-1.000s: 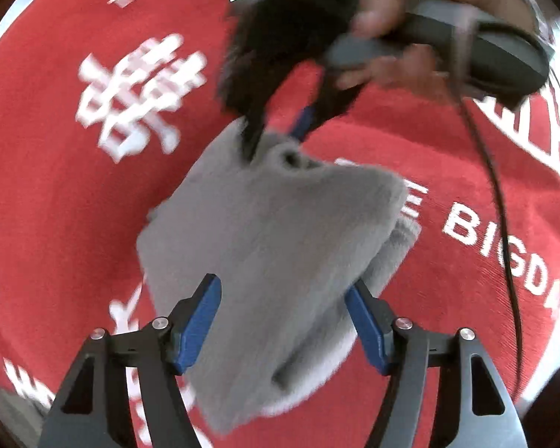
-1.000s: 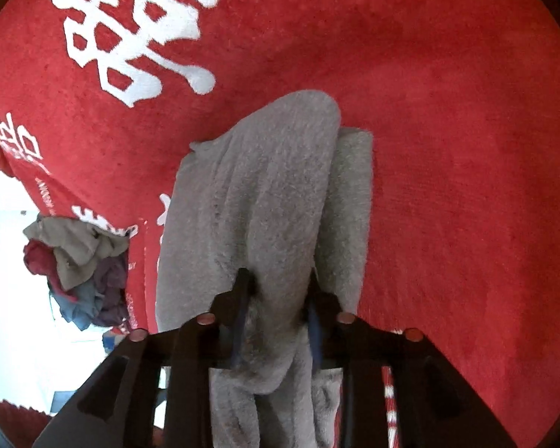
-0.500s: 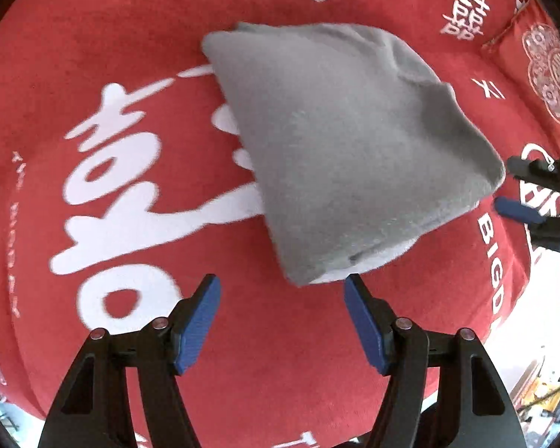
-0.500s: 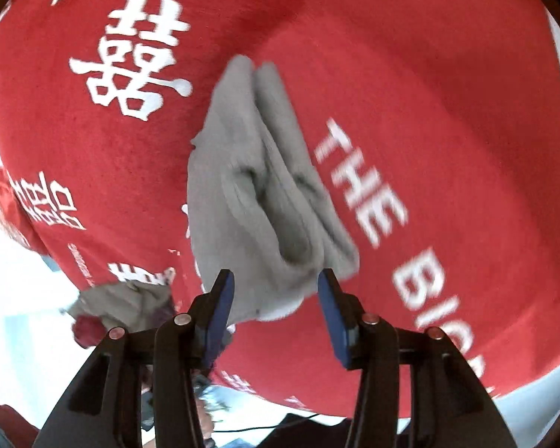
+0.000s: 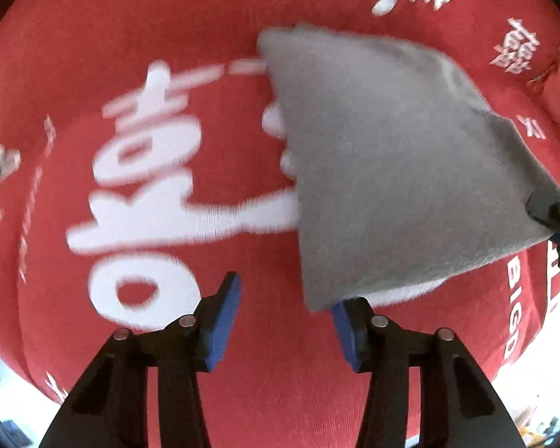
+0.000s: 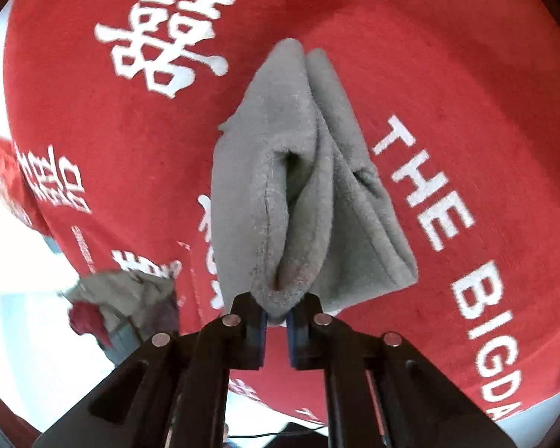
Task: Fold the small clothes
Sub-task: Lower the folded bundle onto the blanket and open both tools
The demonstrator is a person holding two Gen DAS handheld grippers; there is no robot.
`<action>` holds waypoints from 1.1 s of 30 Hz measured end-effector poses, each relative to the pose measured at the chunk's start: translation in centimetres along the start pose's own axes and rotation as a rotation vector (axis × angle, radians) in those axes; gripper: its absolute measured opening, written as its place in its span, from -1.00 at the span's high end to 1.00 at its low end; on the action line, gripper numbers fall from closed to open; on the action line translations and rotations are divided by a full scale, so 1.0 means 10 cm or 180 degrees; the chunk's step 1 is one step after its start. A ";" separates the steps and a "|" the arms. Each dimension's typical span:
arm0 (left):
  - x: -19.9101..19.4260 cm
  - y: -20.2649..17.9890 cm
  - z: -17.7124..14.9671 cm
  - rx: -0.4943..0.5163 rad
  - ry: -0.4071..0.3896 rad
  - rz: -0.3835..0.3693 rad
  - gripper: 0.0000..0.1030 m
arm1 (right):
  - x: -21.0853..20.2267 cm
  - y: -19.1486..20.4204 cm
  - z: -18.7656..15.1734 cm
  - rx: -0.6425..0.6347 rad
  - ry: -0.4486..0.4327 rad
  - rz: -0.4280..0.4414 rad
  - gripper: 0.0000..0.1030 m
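A folded grey fleece garment (image 5: pixel 388 164) is held above a red cloth with white lettering (image 5: pixel 149 194). My right gripper (image 6: pixel 276 315) is shut on the near edge of the grey garment (image 6: pixel 291 201), whose folded layers hang away from it. In the left wrist view the right gripper (image 5: pixel 552 220) grips the garment's right corner. My left gripper (image 5: pixel 287 313) is open and empty, just below the garment's lower corner; its right blue pad (image 5: pixel 345 326) sits under that corner.
A pile of loose clothes, grey, red and dark (image 6: pixel 119 306), lies beyond the red cloth's edge at the lower left of the right wrist view. The red cloth (image 6: pixel 448 74) covers the whole work surface.
My right gripper has closed on the garment's edge and lifted it; half a second ago it was open. My left gripper has narrowed slightly and stayed below the garment.
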State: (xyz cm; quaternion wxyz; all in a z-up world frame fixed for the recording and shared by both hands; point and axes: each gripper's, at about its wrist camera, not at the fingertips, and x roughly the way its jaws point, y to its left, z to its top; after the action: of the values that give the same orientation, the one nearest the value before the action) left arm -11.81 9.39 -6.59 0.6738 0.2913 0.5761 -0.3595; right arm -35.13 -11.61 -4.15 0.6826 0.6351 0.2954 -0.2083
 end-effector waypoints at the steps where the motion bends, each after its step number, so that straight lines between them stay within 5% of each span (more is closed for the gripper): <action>1: 0.06 0.07 0.02 -0.0048 0.0087 -0.0015 0.01 | 0.07 -0.10 0.00 0.0033 0.0045 -0.0111 0.83; 3: 0.13 0.13 -0.06 -0.0089 0.0147 0.0005 0.01 | 0.20 -0.29 0.01 0.0073 0.0143 -0.0283 0.82; 8: -0.04 0.44 -0.06 -0.0176 0.0202 -0.0003 0.01 | 0.20 -0.38 -0.02 0.0118 0.0145 -0.0224 0.69; 12: -0.29 0.57 0.16 -0.0207 0.0050 -0.0189 0.00 | 0.06 -0.18 -0.05 -0.0077 0.0250 -0.0610 0.53; 16: -0.43 0.36 0.39 -0.0074 -0.0146 -0.0384 -0.36 | -0.17 0.21 0.06 -0.0415 0.0079 -0.0839 0.52; 17: -0.43 0.31 0.44 -0.0054 -0.0163 -0.0423 -0.36 | -0.20 0.30 0.11 -0.0476 0.0028 -0.0845 0.47; 19: -0.40 0.10 0.49 -0.0050 -0.0135 -0.0548 -0.35 | -0.22 0.43 0.22 -0.0561 -0.0038 -0.0839 -0.09; 23: -0.17 -0.04 0.65 -0.0088 -0.0035 -0.0619 -0.36 | -0.06 0.57 0.54 -0.0765 -0.0089 -0.0882 -0.14; 26: 0.07 -0.07 0.70 -0.0070 0.0062 -0.0570 -0.35 | 0.14 0.54 0.82 -0.0721 -0.0069 -0.0973 -0.08; 27: 0.14 -0.08 0.69 -0.0058 0.0100 -0.0541 -0.36 | 0.23 0.48 0.93 -0.0649 -0.0028 -0.0971 0.07; 29: 0.23 -0.08 0.64 -0.0077 0.0145 -0.0536 -0.46 | 0.35 0.39 1.02 -0.0690 0.0039 -0.1066 0.85; 32: 0.26 -0.06 0.59 -0.0094 0.0153 -0.0443 -0.67 | 0.40 0.22 1.08 -0.0676 0.0046 -0.1238 0.85; 33: 0.26 -0.05 0.58 -0.0105 0.0164 -0.0436 -0.67 | 0.39 0.13 1.11 -0.0629 0.0046 -0.1494 0.85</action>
State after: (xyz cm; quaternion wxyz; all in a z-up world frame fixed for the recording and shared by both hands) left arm -8.72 4.02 -8.12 0.6373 0.2493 0.6176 -0.3877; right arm -29.81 -22.14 -5.60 0.6722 0.4808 0.4585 -0.3267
